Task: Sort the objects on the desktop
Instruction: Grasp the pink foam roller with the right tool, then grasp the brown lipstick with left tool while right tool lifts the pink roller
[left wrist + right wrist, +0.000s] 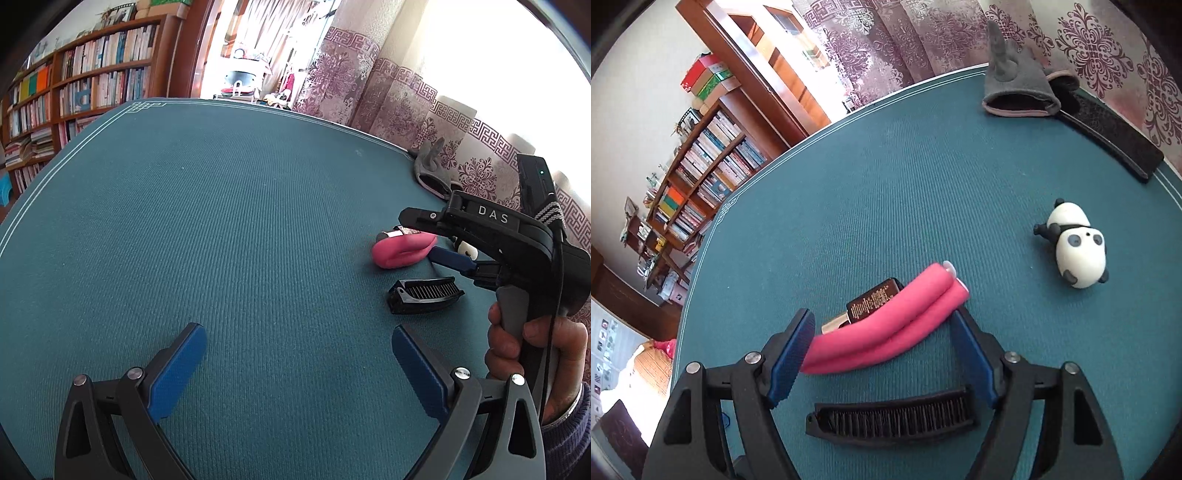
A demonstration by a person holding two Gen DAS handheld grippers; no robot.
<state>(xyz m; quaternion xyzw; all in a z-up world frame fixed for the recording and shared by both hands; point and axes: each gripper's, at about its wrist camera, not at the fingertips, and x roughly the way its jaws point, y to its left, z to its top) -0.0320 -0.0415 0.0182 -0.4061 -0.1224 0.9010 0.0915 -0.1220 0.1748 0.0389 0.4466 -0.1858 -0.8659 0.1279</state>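
While the left tool (299,362) hangs over a bare stretch of the teal-covered counter (221,221) with its blue pads spread wide and nothing between them, the right tool (882,350) is tipped down over a small cluster of things, its jaws also standing wide. Between its pads lies a pink foam hair roller (886,332), bent double so its two halves run side by side. One blue pad sits right at the folded end, though I cannot tell whether it touches, and the other pad is just beside the two free ends; the roller rests on the counter, not lifted. Tucked against its far side is a small dark bottle (873,304) with gold lettering and a pale cap, lying flat. Nearer the tool's body lies a black comb-like hair clip (894,419), teeth showing. Off to the right a panda figurine (1076,247), white with black limbs and eye patches, lies on its side. At the far edge sit a grey glove (1019,88), its pink-trimmed cuff gaping empty, and a long black case (1115,142). A hand (524,350) grips the right tool's handle.
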